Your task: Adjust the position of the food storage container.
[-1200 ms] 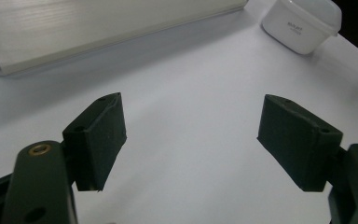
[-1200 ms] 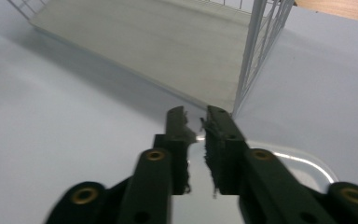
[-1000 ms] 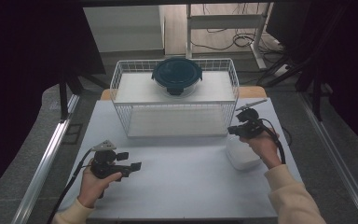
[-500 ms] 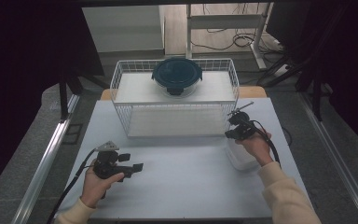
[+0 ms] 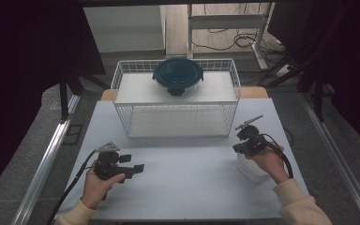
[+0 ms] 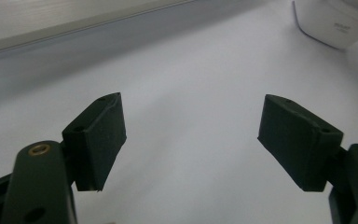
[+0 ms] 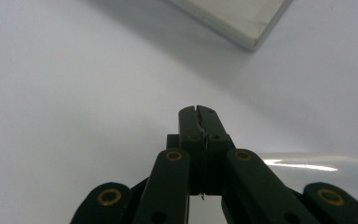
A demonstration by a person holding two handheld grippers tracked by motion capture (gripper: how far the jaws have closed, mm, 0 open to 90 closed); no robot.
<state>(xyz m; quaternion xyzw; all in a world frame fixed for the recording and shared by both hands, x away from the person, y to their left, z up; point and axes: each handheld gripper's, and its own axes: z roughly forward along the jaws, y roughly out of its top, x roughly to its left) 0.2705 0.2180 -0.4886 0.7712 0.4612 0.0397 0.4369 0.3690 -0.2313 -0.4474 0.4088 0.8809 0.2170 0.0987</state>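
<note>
Getting ready: both hands rest low on the counter [image 5: 183, 173] and nothing has been picked up yet.
Left tool [image 5: 132, 168]: jaws wide apart with nothing between them — it sits near the front left and looks across the bare top toward the white box [image 6: 334, 21].
Right tool [image 5: 238, 146]: jaws pressed shut on nothing, seen clearly in the right gripper view [image 7: 199, 112]; it hovers right over the near edge of the white box [image 5: 251, 168].
Where the box is: on the counter at the right, just under the person's right hand, apart from the wire basket [image 5: 176, 101].
Other things: a round dish with a dark lid [image 5: 178, 75] sits on top of the wire basket at the back.
Next move, I think: the right tool must open up and come down around the box rim — shut like this it cannot grab.
What changed: the right tool has slid a little lower and closer to the person than it was a second ago; the left tool has hardly moved.
</note>
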